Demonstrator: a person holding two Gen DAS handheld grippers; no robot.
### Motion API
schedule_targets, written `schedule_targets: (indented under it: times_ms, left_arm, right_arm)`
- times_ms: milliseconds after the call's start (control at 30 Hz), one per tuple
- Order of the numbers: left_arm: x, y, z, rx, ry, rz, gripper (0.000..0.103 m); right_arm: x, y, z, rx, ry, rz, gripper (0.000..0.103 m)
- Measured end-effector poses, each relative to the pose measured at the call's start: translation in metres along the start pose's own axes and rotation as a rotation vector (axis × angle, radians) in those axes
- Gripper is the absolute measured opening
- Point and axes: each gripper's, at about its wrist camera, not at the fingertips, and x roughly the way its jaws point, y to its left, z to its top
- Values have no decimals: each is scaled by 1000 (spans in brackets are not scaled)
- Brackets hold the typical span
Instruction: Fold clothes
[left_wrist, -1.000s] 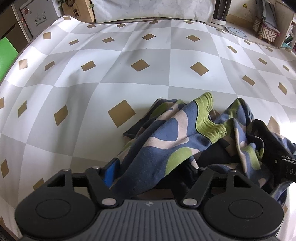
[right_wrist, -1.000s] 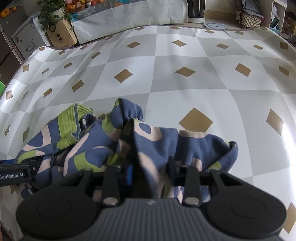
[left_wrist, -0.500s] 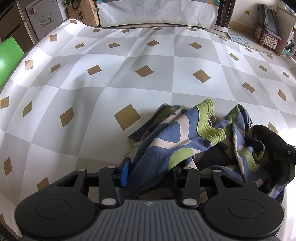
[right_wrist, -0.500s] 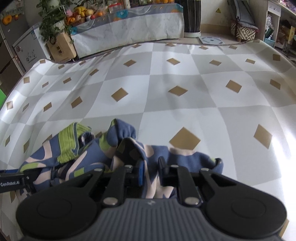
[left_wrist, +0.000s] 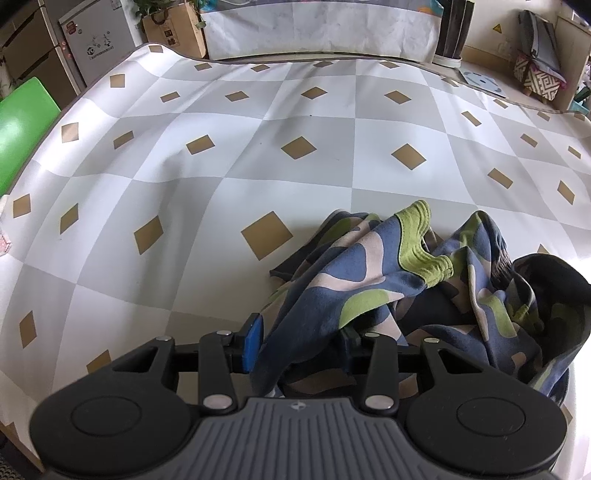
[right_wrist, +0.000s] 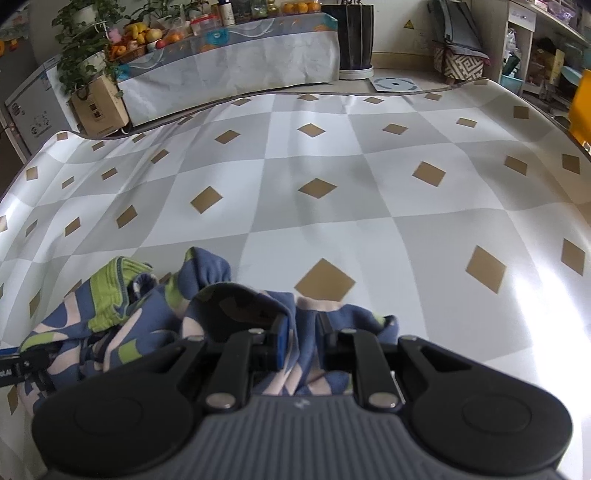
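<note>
Both claws clamp one crumpled garment (left_wrist: 362, 280) of blue, pink and green on a checked mat (left_wrist: 258, 155). The left gripper (left_wrist: 301, 338) pinches a thick fold, its jaws having just closed; the right gripper (right_wrist: 300, 341) is nearly shut on thinner cloth. Only the right view shows a fruit-laden counter (right_wrist: 221, 40) far ahead. No writing is readable.

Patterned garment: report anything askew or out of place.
The garment lies crumpled in a heap on the checked cloth, green cuff twisted upward. Both tongs, left and right, pinch bunched folds. Nothing damaged.
</note>
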Motion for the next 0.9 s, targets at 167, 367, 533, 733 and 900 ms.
schedule_targets:
  times_ms: [167,367,533,733,900]
  left_arm:
    - [-5,1,-1,6,-6,6,39]
    - [-13,4,-4,18,-16,22,39]
    - [-21,5,-7,28,-31,33,39]
    - [-31,6,-12,28,-40,31,39]
    - [-38,10,-16,27,-51,43,39]
  right_arm:
    - [-5,-6,-2,3,0,-18,15]
    - [-14,-13,-6,6,-3,-47,16]
    - [-23,-20,-11,19,-8,-63,16]
    - [-36,-24,-13,22,-21,-69,16]
    - [-46,-30,-16,34,-28,-81,16]
